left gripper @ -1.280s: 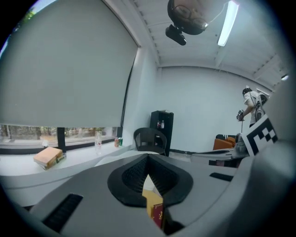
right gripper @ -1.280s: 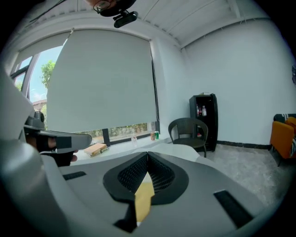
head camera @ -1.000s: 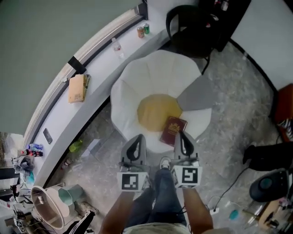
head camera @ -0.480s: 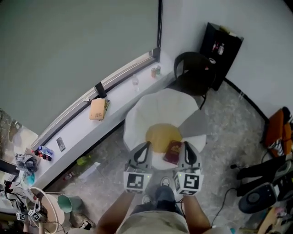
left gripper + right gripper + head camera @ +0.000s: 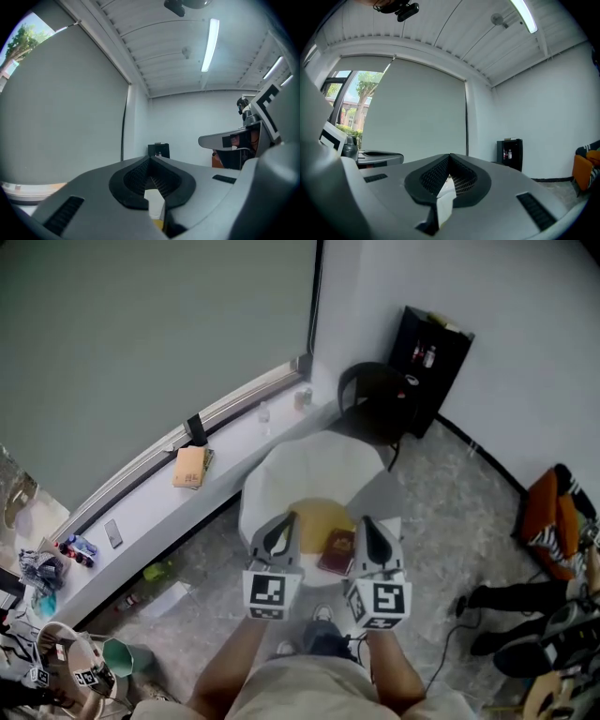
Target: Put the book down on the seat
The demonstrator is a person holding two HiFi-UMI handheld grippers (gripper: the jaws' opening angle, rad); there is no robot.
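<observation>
The red book (image 5: 337,551) lies on the white seat (image 5: 309,470); we hold our left tongs (image 5: 284,521) and right tongs (image 5: 367,521) clenched, empty.

No word, number or brand name can be read in any view. The nearest to signs are the square black-and-white patterns on the left gripper (image 5: 281,524) and the right gripper (image 5: 367,524), low in the middle of the head view; they are code blocks, not letters. The red book (image 5: 337,552), at the centre of that frame, carries a gilt mark on its cover, too small to read. Labels on the bottles (image 5: 422,354) in the black cabinet (image 5: 448,371), upper right, are too small to read.
</observation>
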